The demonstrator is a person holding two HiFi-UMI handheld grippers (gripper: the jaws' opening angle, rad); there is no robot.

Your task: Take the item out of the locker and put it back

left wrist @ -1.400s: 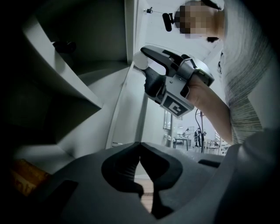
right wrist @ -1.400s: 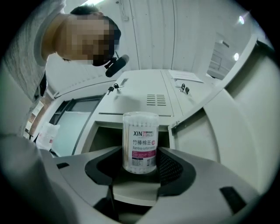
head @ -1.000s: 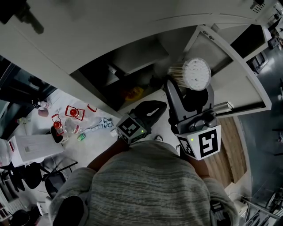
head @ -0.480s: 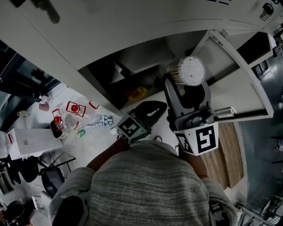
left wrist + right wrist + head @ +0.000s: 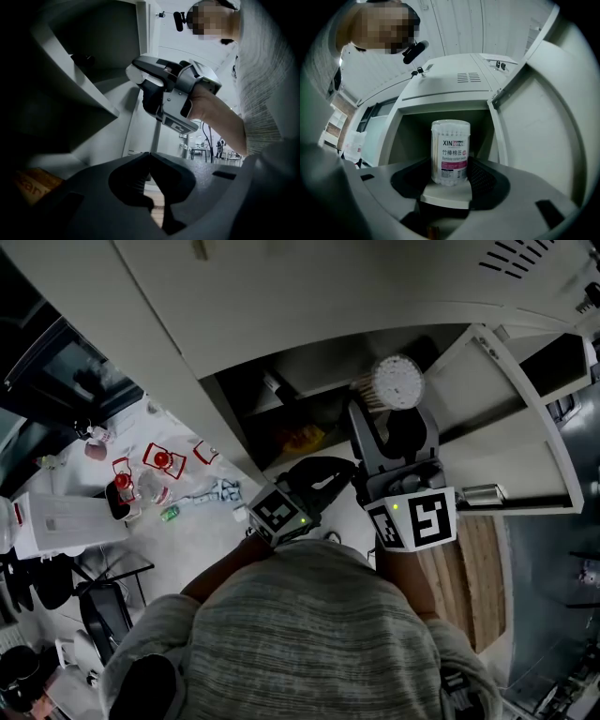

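A clear tub of cotton swabs (image 5: pixel 395 382) with a white lid sits upright between the jaws of my right gripper (image 5: pixel 386 407), which is shut on it. In the right gripper view the tub (image 5: pixel 450 152) stands in front of the open locker compartment (image 5: pixel 417 133), with the gripper (image 5: pixel 450 174) clasping its lower half. The locker door (image 5: pixel 514 432) hangs open to the right. My left gripper (image 5: pixel 323 467) is shut and empty, low beside the locker; its tips (image 5: pixel 150 154) meet. From there I see the right gripper (image 5: pixel 164 96) level with a locker shelf (image 5: pixel 79 86).
A yellow packet (image 5: pixel 302 437) lies in the lower compartment and shows as an orange corner (image 5: pixel 33 185) in the left gripper view. At the left a white table (image 5: pixel 187 535) holds red-marked items (image 5: pixel 157 459) and a white box (image 5: pixel 64 521). Wooden floor (image 5: pixel 469 582) shows at the right.
My right gripper has carried the tub a little leftward, closer to the locker opening. The left gripper has stayed where it was, still shut.
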